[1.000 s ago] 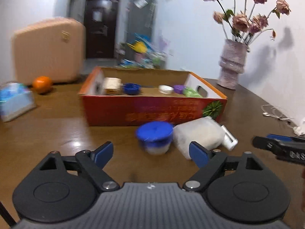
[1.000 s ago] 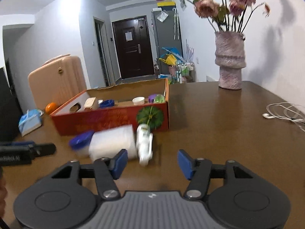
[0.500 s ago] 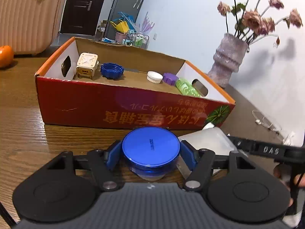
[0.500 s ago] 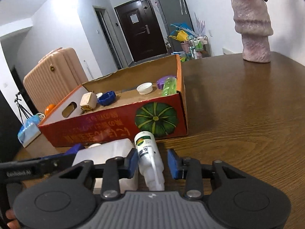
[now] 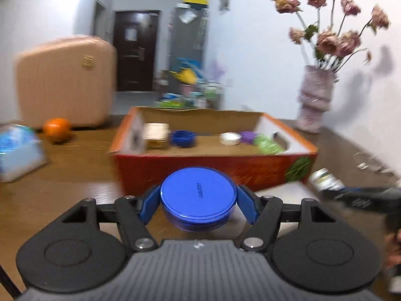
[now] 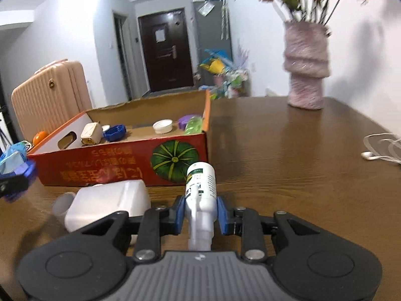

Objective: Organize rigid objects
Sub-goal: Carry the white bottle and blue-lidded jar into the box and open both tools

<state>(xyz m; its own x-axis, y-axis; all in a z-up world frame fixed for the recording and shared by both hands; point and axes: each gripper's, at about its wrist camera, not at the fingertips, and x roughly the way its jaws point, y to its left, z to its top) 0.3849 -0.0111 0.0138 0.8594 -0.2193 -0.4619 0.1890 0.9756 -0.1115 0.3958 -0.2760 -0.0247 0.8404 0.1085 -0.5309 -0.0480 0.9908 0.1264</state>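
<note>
Both claws grip: round blue-lidded jar (image 5: 198, 195), cylindrical white bottle (image 6: 201, 190).

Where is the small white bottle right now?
In the right wrist view, the small white bottle is clamped in the right gripper, in front of the red box, right of the white jug.

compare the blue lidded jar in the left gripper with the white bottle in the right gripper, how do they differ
The blue-lidded jar is squat and round with a wide flat blue lid; the white bottle is slim and long, with a green-printed label. The jar sits upright in the left gripper, lid up; the bottle lies lengthwise in the right gripper, its base pointing away towards the red box. Both are clamped between blue finger pads, near that box.
</note>
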